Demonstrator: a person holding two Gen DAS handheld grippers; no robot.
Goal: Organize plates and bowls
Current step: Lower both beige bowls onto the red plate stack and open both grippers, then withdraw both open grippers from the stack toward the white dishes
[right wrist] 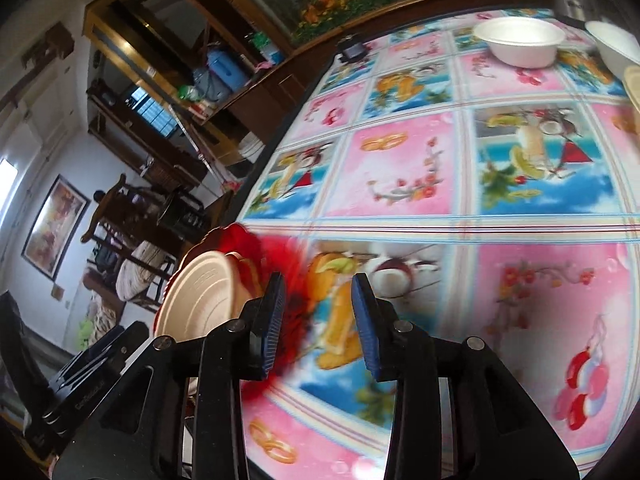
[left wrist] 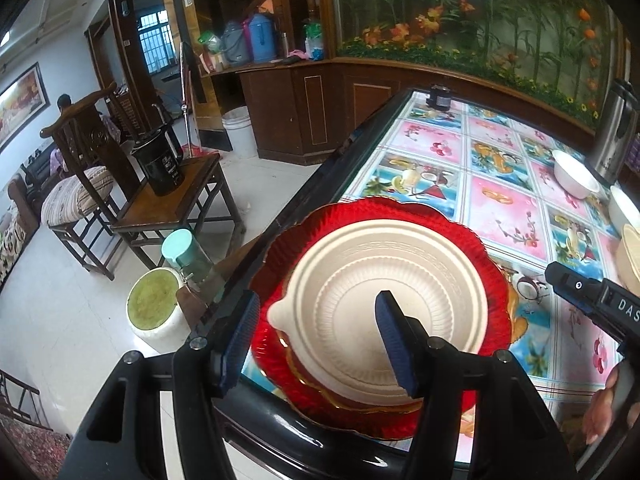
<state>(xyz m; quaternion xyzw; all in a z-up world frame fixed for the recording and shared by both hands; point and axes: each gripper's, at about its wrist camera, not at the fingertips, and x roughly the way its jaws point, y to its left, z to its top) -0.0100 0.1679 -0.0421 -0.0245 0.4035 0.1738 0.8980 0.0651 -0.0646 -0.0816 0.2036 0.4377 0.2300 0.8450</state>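
A cream plastic plate [left wrist: 384, 292] lies on a stack of red scalloped plates [left wrist: 496, 264] at the near left corner of the table [left wrist: 500, 204]. My left gripper [left wrist: 316, 336] hovers open over it, one finger beyond the plate's left rim and the other above its middle. My right gripper [right wrist: 320, 320] is open with nothing between its fingers, over the bare tablecloth just right of the red plates [right wrist: 240, 244] and cream plate [right wrist: 200, 300]. A white bowl [right wrist: 520, 40] stands at the table's far right.
A second white bowl [left wrist: 624, 208] and a cream stack [left wrist: 630, 256] sit at the right edge beside a steel flask [left wrist: 612, 132]. A dark jar [left wrist: 438, 98] stands at the far end. Left of the table are a stool with a black kettle [left wrist: 160, 164] and a bucket [left wrist: 154, 308].
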